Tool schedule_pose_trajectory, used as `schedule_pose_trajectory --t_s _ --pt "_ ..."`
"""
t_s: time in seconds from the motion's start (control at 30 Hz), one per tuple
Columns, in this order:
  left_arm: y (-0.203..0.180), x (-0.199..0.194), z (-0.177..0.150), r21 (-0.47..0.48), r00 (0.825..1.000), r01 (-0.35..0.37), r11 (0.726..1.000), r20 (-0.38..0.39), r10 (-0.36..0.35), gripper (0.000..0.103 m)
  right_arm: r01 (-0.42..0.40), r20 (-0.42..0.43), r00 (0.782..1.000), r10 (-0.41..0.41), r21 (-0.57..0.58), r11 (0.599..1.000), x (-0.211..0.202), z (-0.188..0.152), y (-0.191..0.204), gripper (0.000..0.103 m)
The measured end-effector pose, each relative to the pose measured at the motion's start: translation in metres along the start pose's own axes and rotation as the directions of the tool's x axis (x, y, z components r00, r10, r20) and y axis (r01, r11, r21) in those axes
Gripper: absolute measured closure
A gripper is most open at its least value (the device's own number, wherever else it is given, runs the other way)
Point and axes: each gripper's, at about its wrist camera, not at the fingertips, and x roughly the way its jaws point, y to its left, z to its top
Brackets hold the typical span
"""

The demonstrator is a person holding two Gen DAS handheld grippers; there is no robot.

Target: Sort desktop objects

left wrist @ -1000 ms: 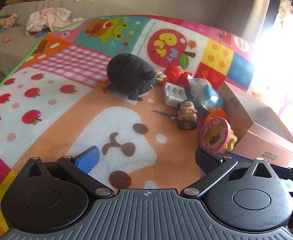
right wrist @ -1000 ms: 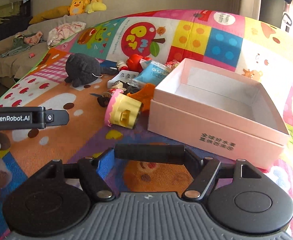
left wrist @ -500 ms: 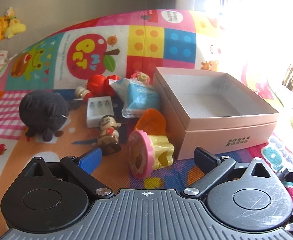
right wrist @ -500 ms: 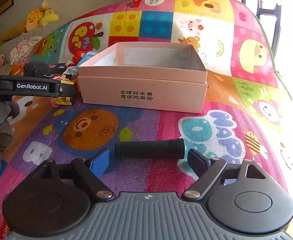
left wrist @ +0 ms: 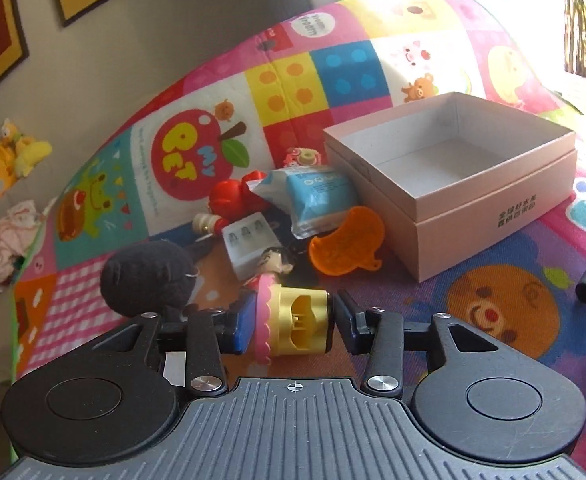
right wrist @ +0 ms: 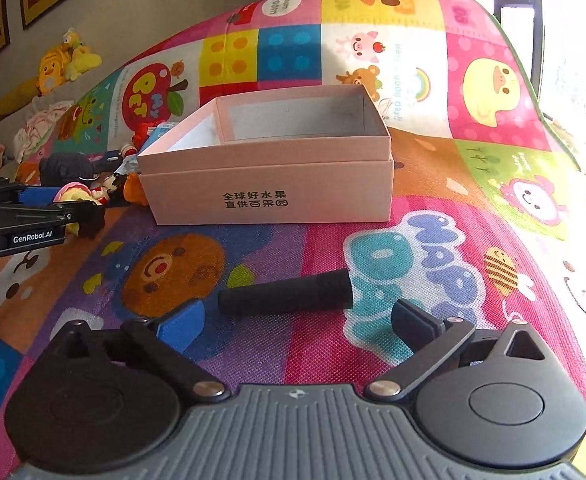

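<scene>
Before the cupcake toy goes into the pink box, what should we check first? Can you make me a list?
1. Left gripper pinches the cupcake toy on both ends: ok.
2. Pink box is open with nothing inside: ok.
3. Way from the toy to the box has nothing in it: cannot tell, the orange piece lies near.
4. Right gripper holds nothing, its jaws are opening: ok.
5. Black cylinder lies off to the side of the box: ok.
</scene>
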Motion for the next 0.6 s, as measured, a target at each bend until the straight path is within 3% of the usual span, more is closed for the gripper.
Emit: schedule_pose_trajectory --t_s 0.13,0.2,0.27,0.43,0.6 --pt "-0.011 -0.009 -0.007 0.114 1.000 -0.022 0.993 0.007 0.021 0.054 0.002 -0.005 1.000 -0.002 -0.003 1.000 0.000 0.000 0.001 0.002" --pt "-0.020 -0.012 -0.007 0.135 1.000 -0.006 0.991 0.028 0.003 0.044 0.005 -0.006 1.000 -0.005 -0.004 1.000 0.001 0.000 0.001 0.002" --pt "-0.027 -0.013 -0.004 0.133 0.998 0.019 0.991 0.049 -0.026 0.041 0.008 -0.009 1.000 -0.008 -0.006 1.000 0.001 0.001 0.001 0.002" --pt "-0.042 -0.020 -0.001 0.098 0.983 0.165 0.981 0.064 -0.171 0.030 0.010 -0.015 1.000 -0.010 -0.006 1.000 0.002 0.001 0.001 0.002" --pt "-0.039 -0.028 -0.010 0.024 0.970 0.226 0.974 0.087 -0.227 0.004 0.011 -0.018 1.000 -0.011 -0.009 1.000 0.003 0.001 0.001 0.001"
